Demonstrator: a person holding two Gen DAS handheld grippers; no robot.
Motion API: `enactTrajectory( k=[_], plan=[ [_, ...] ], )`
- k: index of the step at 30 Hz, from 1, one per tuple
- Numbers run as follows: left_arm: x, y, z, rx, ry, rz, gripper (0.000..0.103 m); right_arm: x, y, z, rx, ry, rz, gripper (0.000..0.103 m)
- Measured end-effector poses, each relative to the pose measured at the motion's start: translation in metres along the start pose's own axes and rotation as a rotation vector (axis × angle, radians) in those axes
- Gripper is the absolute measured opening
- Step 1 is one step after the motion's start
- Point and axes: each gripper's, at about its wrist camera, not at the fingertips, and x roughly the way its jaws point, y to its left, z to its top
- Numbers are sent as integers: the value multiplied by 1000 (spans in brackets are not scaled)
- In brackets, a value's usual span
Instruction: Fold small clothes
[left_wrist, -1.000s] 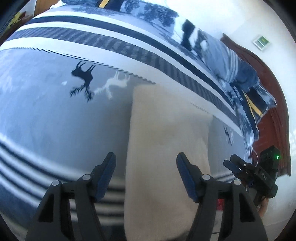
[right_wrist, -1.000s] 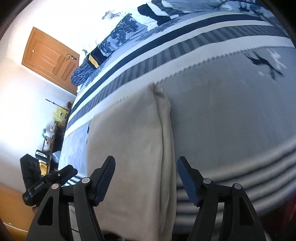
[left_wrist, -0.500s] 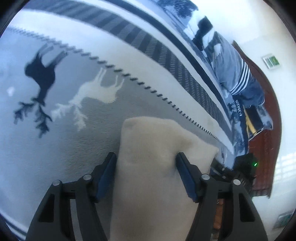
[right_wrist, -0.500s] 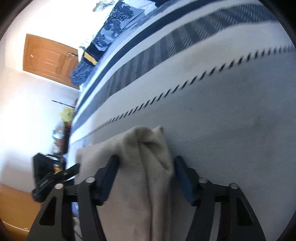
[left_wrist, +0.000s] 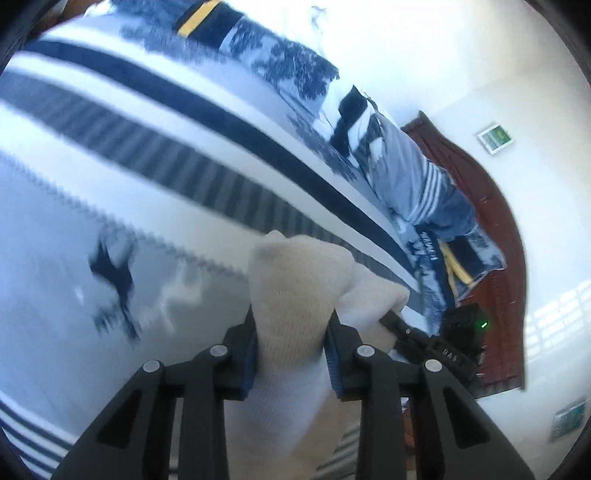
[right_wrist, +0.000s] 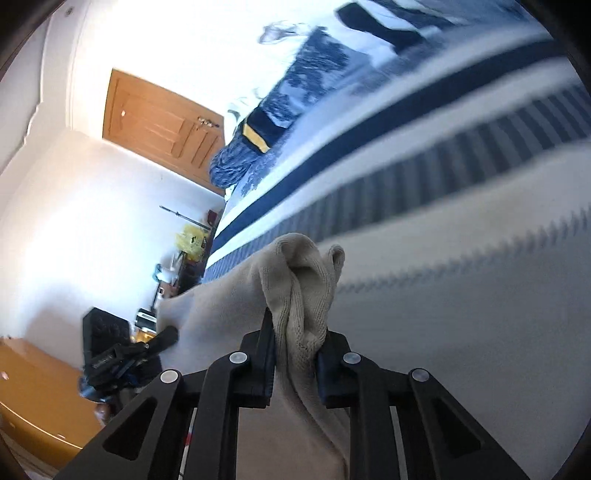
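A cream knitted garment (left_wrist: 295, 288) is bunched between the blue pads of my left gripper (left_wrist: 291, 339), whose jaws are closing and press on the cloth. Its far end stands up above the fingertips, lifted off the bed. My right gripper (right_wrist: 295, 350) pinches the other corner of the same cream garment (right_wrist: 303, 280), its jaws also closing with the folds squeezed between the pads. Each gripper shows in the other's view: the right gripper (left_wrist: 424, 339) to the right of the cloth, the left gripper (right_wrist: 125, 354) at lower left.
The garment hangs over a bed with a blue, white and grey striped blanket (left_wrist: 110, 206) bearing deer figures. Pillows and folded bedding (left_wrist: 406, 173) lie along the far side. A dark wooden headboard (left_wrist: 495, 229), a wooden door (right_wrist: 159, 129) and a cluttered stand (right_wrist: 184, 254) border the bed.
Both grippers went from wide open beside the flat garment to closed on its far corners. They have lifted those corners off the bed, and the cloth now bunches upward.
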Motion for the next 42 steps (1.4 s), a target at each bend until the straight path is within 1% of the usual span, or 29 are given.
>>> enactTrajectory(
  k=[4, 6, 7, 8, 9, 10, 11, 12, 13, 15, 18, 21, 22, 23, 24, 25, 26, 27, 28, 30, 32, 34, 35, 36, 37, 38, 39, 40, 42],
  plan=[
    [29, 23, 19, -23, 44, 93, 33, 49, 0, 25, -8, 58, -92, 19],
    [40, 40, 15, -42, 48, 188, 37, 78, -11, 25, -4, 106, -161, 21],
    [45, 45, 10, -26, 52, 243, 39, 87, -17, 24, -9, 128, -196, 25],
    [48, 49, 2, -22, 66, 260, 39, 96, -23, 21, -10, 147, -247, 28],
    [47, 55, -6, -31, 82, 241, 39, 99, -29, 17, 6, 161, -294, 34],
    [41, 58, -17, -43, 92, 206, 42, 97, -33, 13, 32, 173, -308, 38],
    [31, 59, -32, -39, 85, 175, 49, 89, -34, 7, 59, 176, -306, 44],
    [22, 58, -44, -22, 77, 163, 53, 73, -30, -2, 73, 162, -296, 59],
    [8, 58, -64, 10, 56, 166, 60, 59, -25, -15, 67, 142, -289, 68],
    [-6, 63, -101, 25, 51, 191, 64, 25, -13, -57, 51, 103, -270, 68],
    [-16, 79, -151, -11, 80, 193, 64, -1, -9, -128, 76, 106, -220, 67],
    [-18, 90, -180, -62, 55, 198, 63, -5, -17, -188, 135, 141, -213, 60],
    [-16, 91, -184, -67, 54, 206, 63, -3, -19, -199, 139, 156, -241, 51],
    [-14, 91, -187, -74, 57, 199, 61, 0, -21, -204, 151, 168, -257, 46],
    [-12, 89, -189, -67, 67, 193, 57, 2, -22, -204, 167, 168, -238, 40],
    [-8, 85, -190, -44, 91, 196, 43, 3, -24, -203, 171, 168, -225, 26],
    [-6, 82, -192, -23, 108, 201, 29, 4, -26, -201, 168, 170, -227, 17],
    [-5, 79, -194, -15, 117, 196, 23, 3, -27, -203, 164, 173, -237, 10],
    [-7, 76, -196, -11, 111, 187, 15, 2, -26, -202, 162, 167, -239, 8],
    [-20, 65, -200, 44, 61, 193, 12, -12, -24, -206, 191, 112, -228, 7],
    [-25, 61, -207, 69, 50, 224, 10, -23, -23, -211, 179, 91, -248, 7],
    [-19, 66, -214, 53, 82, 226, 11, -15, -30, -218, 176, 128, -315, 8],
    [-20, 67, -216, 55, 82, 225, 12, -14, -31, -221, 180, 133, -306, 9],
    [-21, 68, -218, 57, 76, 226, 14, -15, -29, -220, 182, 127, -302, 13],
    [-23, 68, -219, 53, 72, 222, 14, -19, -28, -219, 187, 116, -298, 24],
    [-26, 70, -220, 34, 73, 208, 15, -23, -27, -219, 193, 105, -289, 30],
    [-29, 73, -220, 17, 74, 193, 16, -28, -26, -222, 200, 88, -269, 46],
    [-30, 74, -220, 4, 74, 187, 20, -32, -26, -224, 208, 77, -264, 53],
    [-32, 74, -220, 0, 77, 199, 25, -34, -25, -224, 228, 55, -270, 53]
  ],
)
